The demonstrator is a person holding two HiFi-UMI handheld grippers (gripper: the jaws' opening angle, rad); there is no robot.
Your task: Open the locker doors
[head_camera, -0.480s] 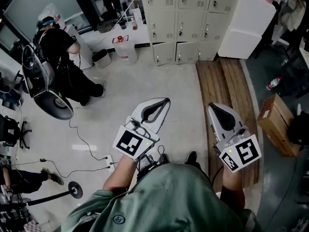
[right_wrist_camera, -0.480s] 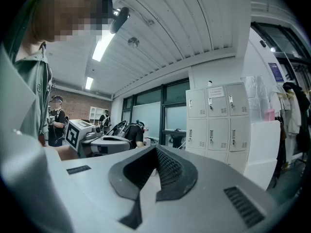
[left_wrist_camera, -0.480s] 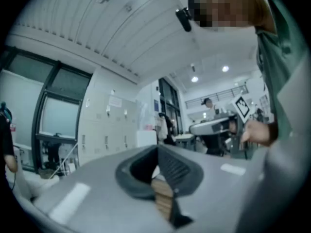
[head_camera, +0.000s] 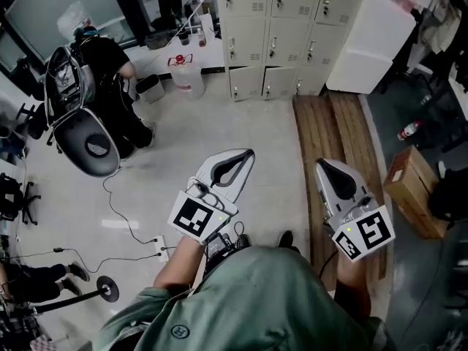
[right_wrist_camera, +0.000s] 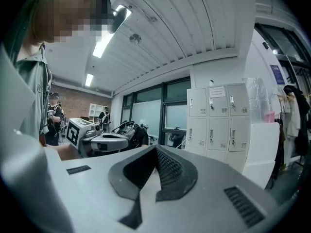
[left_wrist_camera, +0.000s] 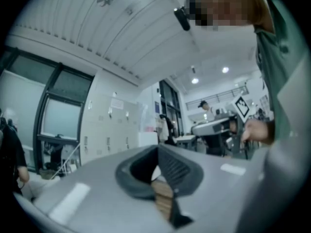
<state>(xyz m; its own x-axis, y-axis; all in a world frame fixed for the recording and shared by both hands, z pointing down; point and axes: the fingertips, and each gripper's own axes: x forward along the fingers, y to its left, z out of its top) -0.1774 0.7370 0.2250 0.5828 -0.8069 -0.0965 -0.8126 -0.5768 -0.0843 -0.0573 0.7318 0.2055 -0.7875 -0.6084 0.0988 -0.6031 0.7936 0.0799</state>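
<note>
Beige metal locker bank (head_camera: 272,35), three columns, stands against the far wall. Every door in sight is shut (small handle on each).

Just right of the lockers: tall white cabinet (head_camera: 365,42).

From the lockers' foot a strip of brown wooden planking (head_camera: 333,137) runs back toward the person.

Left of the lockers: clear plastic jug (head_camera: 186,77) on the pale floor, and further left a person in black clothing (head_camera: 110,79).

Well short of the lockers, both tools are held about level. Left gripper (head_camera: 248,153): jaws pressed together, nothing between. Right gripper (head_camera: 322,164): jaws likewise closed and empty, over the planking.
</note>
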